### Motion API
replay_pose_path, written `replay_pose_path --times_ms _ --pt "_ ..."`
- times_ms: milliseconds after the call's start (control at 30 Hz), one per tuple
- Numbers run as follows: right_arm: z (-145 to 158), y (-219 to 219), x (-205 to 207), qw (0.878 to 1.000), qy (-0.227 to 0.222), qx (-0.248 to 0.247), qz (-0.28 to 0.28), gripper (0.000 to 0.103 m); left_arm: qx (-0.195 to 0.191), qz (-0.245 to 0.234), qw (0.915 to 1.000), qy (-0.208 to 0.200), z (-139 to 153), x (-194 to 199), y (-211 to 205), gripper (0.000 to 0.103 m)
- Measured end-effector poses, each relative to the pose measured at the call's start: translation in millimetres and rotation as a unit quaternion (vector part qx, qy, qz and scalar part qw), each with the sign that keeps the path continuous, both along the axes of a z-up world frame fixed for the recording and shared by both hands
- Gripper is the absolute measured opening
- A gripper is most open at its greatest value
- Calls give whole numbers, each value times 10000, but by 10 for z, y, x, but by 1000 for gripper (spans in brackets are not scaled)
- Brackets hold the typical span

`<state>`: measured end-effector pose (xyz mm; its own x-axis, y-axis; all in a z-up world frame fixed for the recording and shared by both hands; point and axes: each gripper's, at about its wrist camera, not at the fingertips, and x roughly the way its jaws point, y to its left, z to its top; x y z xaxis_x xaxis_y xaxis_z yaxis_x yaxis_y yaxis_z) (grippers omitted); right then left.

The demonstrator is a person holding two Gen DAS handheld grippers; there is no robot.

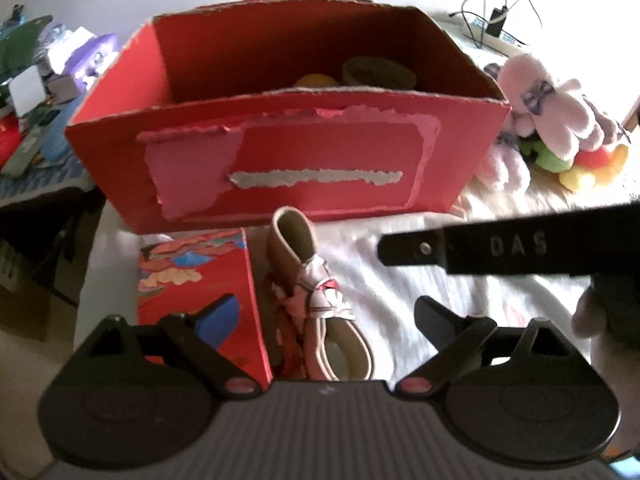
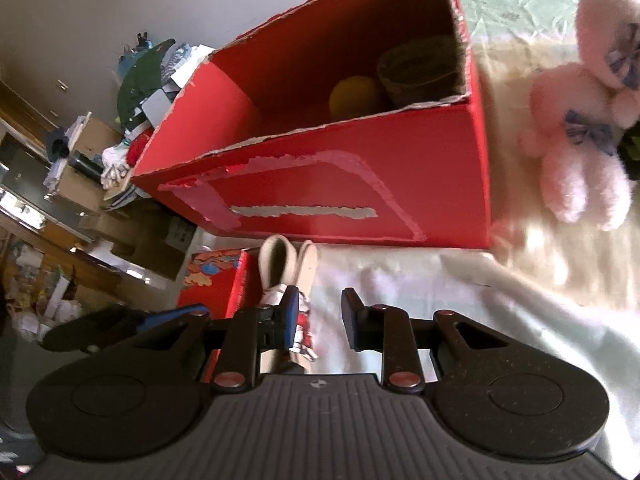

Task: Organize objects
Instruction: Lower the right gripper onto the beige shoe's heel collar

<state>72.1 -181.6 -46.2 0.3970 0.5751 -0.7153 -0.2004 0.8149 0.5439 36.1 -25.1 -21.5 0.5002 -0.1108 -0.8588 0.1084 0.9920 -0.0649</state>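
Observation:
A pair of small beige boots [image 1: 316,292] with white and pink ribbons lies on the white cloth in front of a big red cardboard box [image 1: 320,168]. A small red patterned carton [image 1: 192,272] lies beside the boots. My left gripper [image 1: 328,316] is open wide above the boots, gripping nothing. My right gripper [image 2: 320,316] hovers just right of the boots [image 2: 280,264]; its jaws stand narrow with only cloth showing between them. Inside the red box [image 2: 320,184] sit a yellow ball [image 2: 354,96] and a woven basket [image 2: 420,72].
A pink plush rabbit [image 2: 580,128] lies right of the box, with green and yellow soft toys [image 1: 580,164] beside it. A black finger of the right gripper [image 1: 404,246] crosses the left wrist view. A cluttered table [image 1: 40,128] stands to the left; cables [image 1: 496,12] lie far right.

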Motion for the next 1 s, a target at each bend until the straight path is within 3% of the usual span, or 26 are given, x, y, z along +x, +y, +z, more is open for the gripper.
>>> replay_pose_path --times_ms 233,367,600,833,933,1000 --pt "-27 147 109 9991 160 312 247 28 -64 -335 9994 5 -74 56 42 88" --pt "-46 271 145 9987 183 215 433 28 -124 -476 9988 -32 -77 86 94 87" --pt "-145 349 226 9985 379 -19 398 29 128 -613 9980 -124 -112 123 184 87" --pt "-314 354 295 9966 733 139 352 40 409 -847 9954 -193 -132 124 218 84" --pt "-383 322 286 9957 864 217 272 38 470 -1008 9936 -204 -126 102 201 85" --pt "-365 298 272 9959 831 223 262 35 315 -1119 9930 -187 -101 83 191 85"
